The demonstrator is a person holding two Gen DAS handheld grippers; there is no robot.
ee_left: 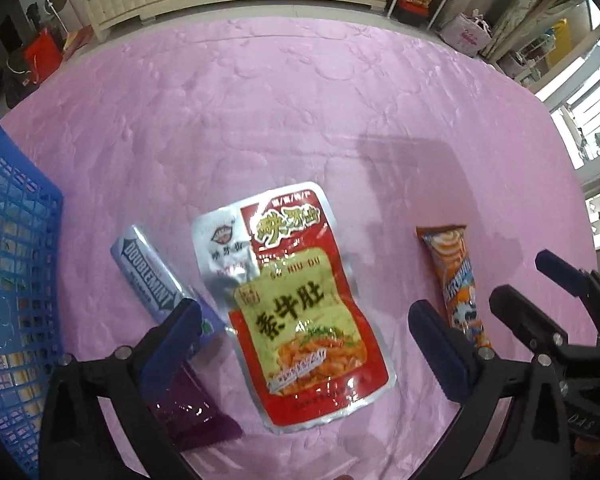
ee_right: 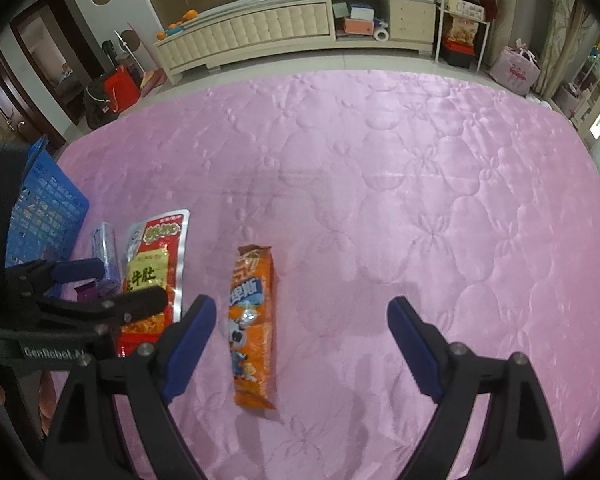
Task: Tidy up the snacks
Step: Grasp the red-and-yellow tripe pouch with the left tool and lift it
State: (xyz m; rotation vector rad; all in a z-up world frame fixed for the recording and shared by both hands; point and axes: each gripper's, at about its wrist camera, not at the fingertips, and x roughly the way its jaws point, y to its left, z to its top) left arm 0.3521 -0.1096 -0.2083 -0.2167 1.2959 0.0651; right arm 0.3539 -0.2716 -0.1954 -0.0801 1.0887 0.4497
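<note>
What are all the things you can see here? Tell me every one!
Basket: one, blue, far left on the cloth.
Gum pack: one, silver-blue, between basket and red packet.
Purple packet: one, purple, beneath the left claw's finger.
Red packet: one, red and yellow, in the middle.
Orange packet: one, orange, right of the red packet.
Cloth: one, pink, quilted, under everything.
Left claw: one, black and blue, open over the red packet.
Right claw: one, black and blue, open near the orange packet.

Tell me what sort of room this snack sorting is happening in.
Probably a home bedroom or living room: the snacks lie on a pink quilted cover like a bedspread, with a long cream cabinet and cluttered shelves behind.
</note>
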